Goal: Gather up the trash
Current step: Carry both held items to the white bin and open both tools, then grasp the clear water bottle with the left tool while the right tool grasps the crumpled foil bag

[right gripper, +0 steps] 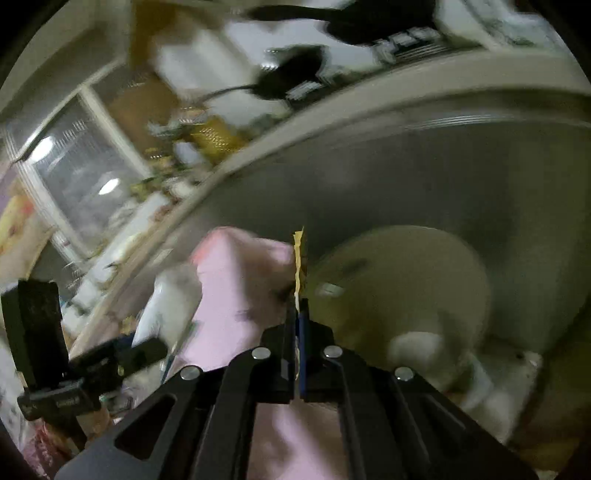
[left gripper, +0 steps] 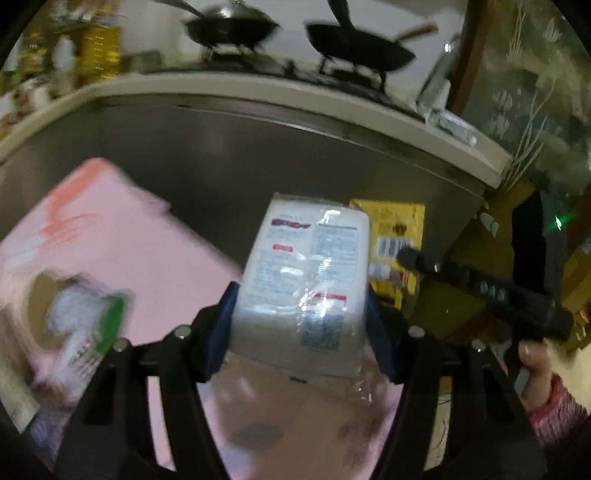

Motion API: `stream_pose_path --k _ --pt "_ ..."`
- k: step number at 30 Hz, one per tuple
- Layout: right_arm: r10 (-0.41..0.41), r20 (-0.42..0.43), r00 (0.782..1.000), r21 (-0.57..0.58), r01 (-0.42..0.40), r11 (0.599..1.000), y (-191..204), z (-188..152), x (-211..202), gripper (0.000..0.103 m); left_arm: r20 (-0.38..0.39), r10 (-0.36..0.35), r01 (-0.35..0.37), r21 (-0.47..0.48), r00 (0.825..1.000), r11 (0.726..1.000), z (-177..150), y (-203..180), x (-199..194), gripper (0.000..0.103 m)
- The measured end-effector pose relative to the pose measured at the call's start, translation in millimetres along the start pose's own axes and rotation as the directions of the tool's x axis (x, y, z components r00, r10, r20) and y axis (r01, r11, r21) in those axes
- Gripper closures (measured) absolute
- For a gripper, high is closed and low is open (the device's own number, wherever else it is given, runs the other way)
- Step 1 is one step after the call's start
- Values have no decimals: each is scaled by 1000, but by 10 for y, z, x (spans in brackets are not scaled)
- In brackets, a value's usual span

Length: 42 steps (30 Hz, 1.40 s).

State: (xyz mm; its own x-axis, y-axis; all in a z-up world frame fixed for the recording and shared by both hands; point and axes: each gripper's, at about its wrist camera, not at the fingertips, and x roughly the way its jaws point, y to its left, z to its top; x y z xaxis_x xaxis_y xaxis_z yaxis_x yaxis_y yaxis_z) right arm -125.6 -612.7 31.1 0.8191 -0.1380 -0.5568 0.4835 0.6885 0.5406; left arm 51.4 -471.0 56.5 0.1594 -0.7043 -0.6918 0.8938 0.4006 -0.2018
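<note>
My left gripper (left gripper: 301, 314) is shut on a white tissue pack (left gripper: 303, 273) in clear printed wrap, held above a pink bag (left gripper: 122, 243). A yellow wrapper (left gripper: 397, 240) with a barcode hangs just right of the pack, held by my right gripper (left gripper: 404, 254), whose dark body reaches in from the right. In the right wrist view my right gripper (right gripper: 297, 306) is shut on the yellow wrapper (right gripper: 298, 258), seen edge-on, beside the pink bag (right gripper: 236, 295). The white pack (right gripper: 166, 302) and the left gripper's body show blurred at the left.
A steel cabinet front (left gripper: 258, 155) fills the background under a white counter edge (left gripper: 221, 85) with two dark woks (left gripper: 232, 26). A blurred green-and-white packet (left gripper: 88, 325) lies on the pink bag. A pale round bin or bag (right gripper: 406, 288) sits right of the right gripper.
</note>
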Motion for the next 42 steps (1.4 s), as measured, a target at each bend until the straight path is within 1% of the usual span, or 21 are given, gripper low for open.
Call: stream_pose_path --k 3,6,8,11,13,14,16,17,19,22,25,27,29,30,32,33,35,37,39,40,42 --pt "-14 -28 1000 64 16 998 -276 -13 82 103 -66 -13 10 -38 998 999 121 -55 499 35" --pt "25 -33 999 138 -21 990 -438 -94 130 103 -113 -4 -6 -84 994 996 176 -53 811 19" --pt "58 -49 997 191 -47 980 -553 -126 152 103 -124 -2 -14 -124 992 992 175 -14 887 13" --pt "73 -69 995 225 -56 973 -590 -134 175 101 -134 -12 -10 -164 991 986 199 40 862 13" --pt "78 -50 996 220 -65 973 -557 -104 152 98 -106 -7 -12 -182 994 983 216 45 778 13" --pt "75 -47 996 219 -63 974 -525 -91 145 92 -86 -2 -14 -186 996 982 223 45 680 13" --pt "91 -43 995 236 -79 969 -474 -33 143 66 -48 0 -9 -198 999 980 219 33 455 13" --pt "95 -34 995 242 -84 967 -439 -30 100 38 -30 -3 -3 -204 1000 979 201 30 339 13" --pt "91 5 996 223 -90 971 -306 9 -8 24 5 -9 10 -212 1000 977 153 19 68 13" --pt "133 19 991 137 -134 981 -27 26 -151 24 74 -10 25 -202 997 979 -5 19 -420 13" --pt "224 -10 975 86 -222 971 273 7 -196 24 121 -8 32 -197 993 980 -254 150 -905 13" --pt "276 -51 960 49 -274 961 512 -20 -171 35 148 10 18 -187 989 982 -508 297 -1340 13" --pt "325 -111 939 5 -326 945 794 -84 -113 46 175 88 -59 -167 981 984 -742 465 -1742 13" --pt "346 -142 928 -18 -351 936 932 -126 -85 51 183 152 -124 -157 971 980 -864 578 -1930 13" --pt "366 -208 907 -72 -387 919 1235 -205 16 55 176 312 -290 -136 934 947 -1117 854 -2270 13" --pt "370 -235 899 -92 -400 912 1367 -247 63 56 154 401 -386 -119 903 915 -1235 1030 -2431 13" --pt "381 -299 875 -126 -432 893 1685 -355 209 57 106 522 -514 -97 846 852 -1408 1351 -2620 12" --pt "395 -356 847 -138 -466 874 1956 -479 345 57 61 640 -637 -72 766 768 -1584 1728 -2781 9" --pt "397 -397 828 -159 -488 858 2204 -570 488 57 30 691 -690 -42 722 723 -1710 2005 -2836 7" --pt "390 -408 826 -182 -492 852 2332 -609 556 57 6 703 -703 -26 711 711 -1770 2166 -2821 7" --pt "377 -430 820 -208 -496 843 2532 -673 682 57 -33 700 -701 -7 713 713 -1816 2358 -2732 7"
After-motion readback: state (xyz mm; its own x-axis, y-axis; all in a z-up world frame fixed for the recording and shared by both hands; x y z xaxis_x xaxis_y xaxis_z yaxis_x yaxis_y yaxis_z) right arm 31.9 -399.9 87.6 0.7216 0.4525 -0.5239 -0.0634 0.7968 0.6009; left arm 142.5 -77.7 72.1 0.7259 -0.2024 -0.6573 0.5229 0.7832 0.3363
